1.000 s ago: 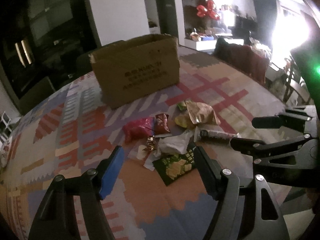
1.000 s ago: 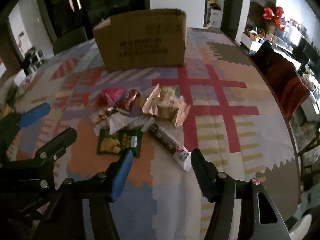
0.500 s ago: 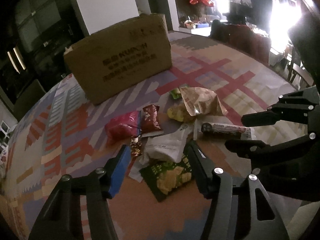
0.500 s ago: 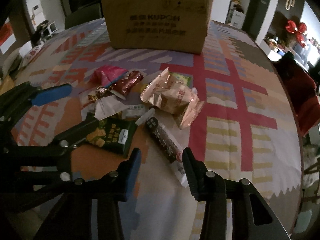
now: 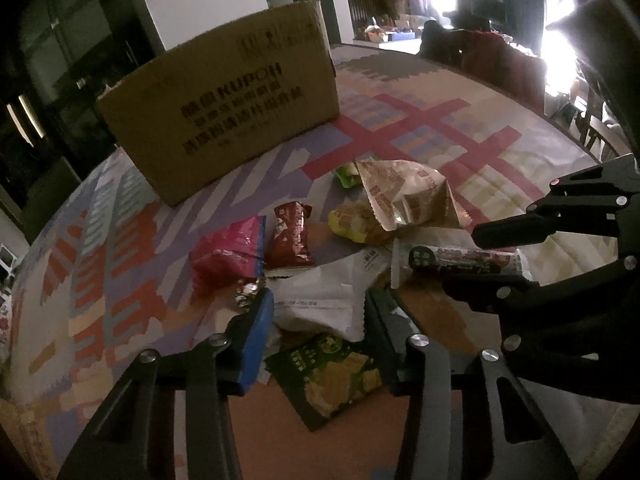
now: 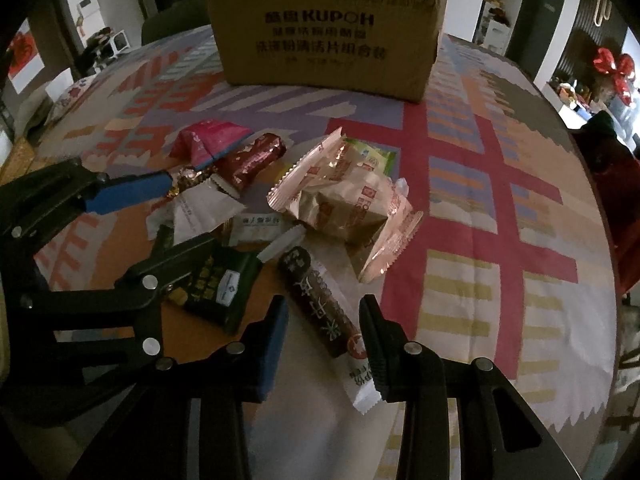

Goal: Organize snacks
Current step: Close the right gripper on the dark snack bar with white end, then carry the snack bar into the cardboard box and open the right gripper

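A pile of snack packets lies on the patterned tablecloth in front of a cardboard box. My left gripper is open, its jaws on either side of a white packet, just above a dark green packet. My right gripper is open, its jaws on either side of a long dark stick packet. A pink packet, a dark red packet and a crinkled gold bag lie beyond.
The table's round edge curves at the right, with chairs past it. A yellow packet and a light green one lie by the gold bag. Bare tablecloth stretches to the right of the pile.
Both grippers have moved forward and down toward the pile. The left now straddles the white packet and the right straddles the stick packet. Both jaw gaps have narrowed.
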Available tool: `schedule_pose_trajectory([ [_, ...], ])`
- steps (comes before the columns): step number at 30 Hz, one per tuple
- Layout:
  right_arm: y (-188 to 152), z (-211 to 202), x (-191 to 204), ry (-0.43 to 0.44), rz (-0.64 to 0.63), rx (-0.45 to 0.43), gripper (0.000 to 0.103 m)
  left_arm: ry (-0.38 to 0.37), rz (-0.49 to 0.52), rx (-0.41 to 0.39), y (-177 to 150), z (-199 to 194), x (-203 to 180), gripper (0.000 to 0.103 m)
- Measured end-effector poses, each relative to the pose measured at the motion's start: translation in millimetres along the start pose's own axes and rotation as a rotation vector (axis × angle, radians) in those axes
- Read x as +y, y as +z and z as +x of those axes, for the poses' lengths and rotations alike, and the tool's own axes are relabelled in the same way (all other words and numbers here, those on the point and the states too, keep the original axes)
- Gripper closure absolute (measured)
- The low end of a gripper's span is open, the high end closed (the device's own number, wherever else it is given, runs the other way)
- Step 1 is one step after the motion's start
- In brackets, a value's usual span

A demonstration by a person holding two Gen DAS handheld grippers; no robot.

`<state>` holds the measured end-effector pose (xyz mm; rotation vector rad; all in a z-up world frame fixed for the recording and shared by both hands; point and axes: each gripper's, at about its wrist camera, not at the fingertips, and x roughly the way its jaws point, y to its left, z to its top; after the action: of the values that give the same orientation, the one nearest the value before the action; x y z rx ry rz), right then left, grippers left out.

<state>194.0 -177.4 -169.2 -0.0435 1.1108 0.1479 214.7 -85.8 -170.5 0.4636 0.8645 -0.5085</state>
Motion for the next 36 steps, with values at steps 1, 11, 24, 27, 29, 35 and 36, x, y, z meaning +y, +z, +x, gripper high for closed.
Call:
schedule_pose_trajectory([
  [1,0,1,-1,0.005,0.001,0.004,0.065,-0.005,-0.001,0.005,0,2,0,0.057],
  [11,2,9,-6,0.036,0.02,0.026,0.069,0.001,0.033,-0.003,4,5,-7,0.082],
  [24,-2,-5,1,0.068,0.016,0.008,0.082,-0.063,-0.075,-0.022,9,-11,1,0.101],
  [27,1,-15,3,0.075,0.019,-0.023,0.082,-0.066,-0.112,-0.038,10,-21,6,0.101],
  [29,4,-24,5,0.075,0.014,-0.047,0.082,-0.068,-0.131,-0.047,10,-27,8,0.101],
  [35,17,-48,11,0.087,0.011,-0.115,0.082,-0.083,-0.187,-0.072,14,-44,19,0.101],
  [36,20,-52,12,0.086,0.008,-0.128,0.082,-0.083,-0.191,-0.078,15,-47,21,0.101],
])
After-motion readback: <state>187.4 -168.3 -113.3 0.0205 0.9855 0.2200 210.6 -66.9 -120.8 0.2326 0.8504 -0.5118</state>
